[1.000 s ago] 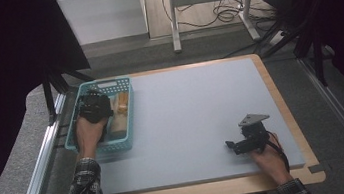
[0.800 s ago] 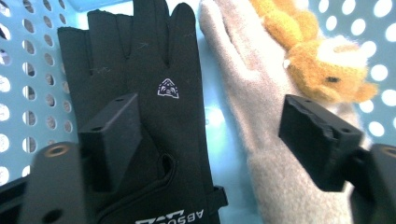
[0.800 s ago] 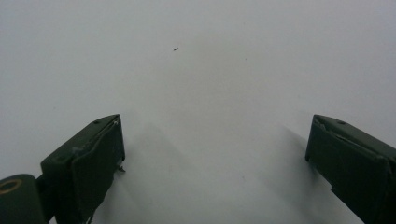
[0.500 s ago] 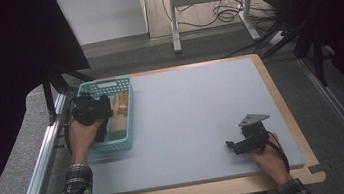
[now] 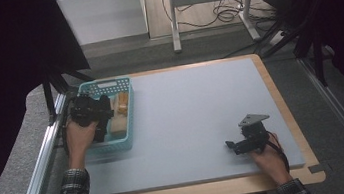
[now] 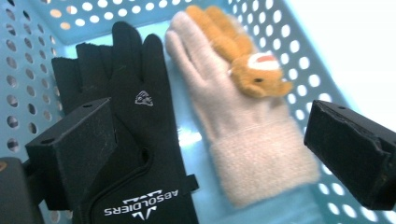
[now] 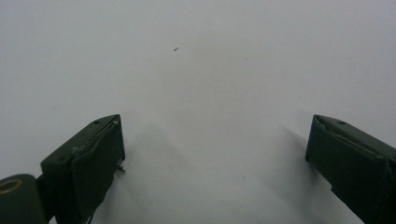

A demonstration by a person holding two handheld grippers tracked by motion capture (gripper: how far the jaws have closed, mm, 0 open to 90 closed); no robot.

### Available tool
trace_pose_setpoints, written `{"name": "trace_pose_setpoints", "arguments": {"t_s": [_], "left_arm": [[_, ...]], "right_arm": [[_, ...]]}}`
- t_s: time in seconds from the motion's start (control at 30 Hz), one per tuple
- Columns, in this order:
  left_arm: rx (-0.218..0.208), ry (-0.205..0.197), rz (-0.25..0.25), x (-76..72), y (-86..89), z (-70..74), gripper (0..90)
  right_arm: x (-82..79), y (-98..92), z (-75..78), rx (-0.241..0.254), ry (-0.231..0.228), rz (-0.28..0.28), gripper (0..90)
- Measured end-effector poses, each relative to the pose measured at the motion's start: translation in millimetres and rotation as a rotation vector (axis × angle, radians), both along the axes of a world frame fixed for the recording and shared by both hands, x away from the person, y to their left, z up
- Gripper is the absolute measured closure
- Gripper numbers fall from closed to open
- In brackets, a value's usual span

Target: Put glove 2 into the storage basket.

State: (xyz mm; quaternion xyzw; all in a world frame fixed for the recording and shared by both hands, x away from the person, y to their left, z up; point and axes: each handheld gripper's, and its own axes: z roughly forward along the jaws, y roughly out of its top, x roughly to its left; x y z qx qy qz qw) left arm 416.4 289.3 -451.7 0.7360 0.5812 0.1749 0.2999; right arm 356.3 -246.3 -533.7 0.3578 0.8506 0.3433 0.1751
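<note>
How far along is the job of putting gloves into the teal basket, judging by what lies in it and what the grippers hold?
Done: a black glove and a beige glove with an orange animal figure lie side by side in the teal basket. In hand: nothing; the left gripper, its jaws just opened, hovers above them holding nothing, and the right gripper is open over the bare grey mat. Left: no other glove is visible on the mat.

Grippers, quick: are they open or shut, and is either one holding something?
Left gripper: open, jaws just opened, holding nothing, above the black glove and beige glove in the basket.
Right gripper: open, holding nothing, over the mat.
</note>
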Motion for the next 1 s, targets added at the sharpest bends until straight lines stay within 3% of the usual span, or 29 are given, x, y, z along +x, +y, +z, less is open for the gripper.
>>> {"name": "trace_pose_setpoints", "arguments": {"t_s": [0.2, 0.57, 1.0], "left_arm": [[-0.035, -0.041, -0.03, -9.3, -7.5, 7.6, 2.2], [-0.078, -0.093, -0.122, -22.5, -38.9, 11.6, 0.2], [-0.074, -0.131, -0.255, -37.3, -84.1, 13.2, 0.0]], "right_arm": [[0.0, 0.0, 0.0, -0.001, 0.0, 0.0, 4.3], [0.0, 0.0, 0.0, -0.001, 0.0, 0.0, 4.3], [-0.1, 0.0, 0.0, -0.001, 0.0, 0.0, 4.3]]}}
